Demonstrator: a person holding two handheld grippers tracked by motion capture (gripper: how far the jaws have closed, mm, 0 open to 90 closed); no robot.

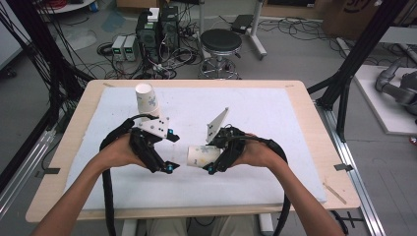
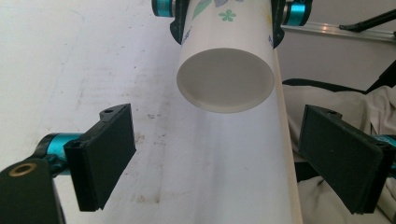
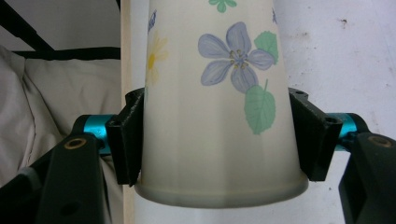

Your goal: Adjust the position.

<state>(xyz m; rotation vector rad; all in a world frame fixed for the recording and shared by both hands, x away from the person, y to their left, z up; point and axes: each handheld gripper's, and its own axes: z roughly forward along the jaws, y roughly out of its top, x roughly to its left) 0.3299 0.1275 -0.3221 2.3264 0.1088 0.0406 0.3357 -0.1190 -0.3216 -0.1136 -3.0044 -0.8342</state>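
White-covered worktop [image 1: 275, 118] lying under both grippers. Right gripper [image 3: 219, 144] fingers clamping white flowered paper cup [image 3: 219, 93] near rim; light, crushable, needing gentle pressure. Left gripper [image 2: 233, 158] fingers spreading apart, empty, facing cup's base.

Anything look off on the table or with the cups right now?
Nothing looks spilled or damaged. The right claw holds a flowered paper cup sideways, base toward the open left claw. A second cup sits upside down on the white mat, which shows small stains.

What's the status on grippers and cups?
Right gripper shut on flowered paper cup, held sideways, base toward left gripper. Left gripper open, holding nothing. Second cup upside down farther back. Nothing between them.
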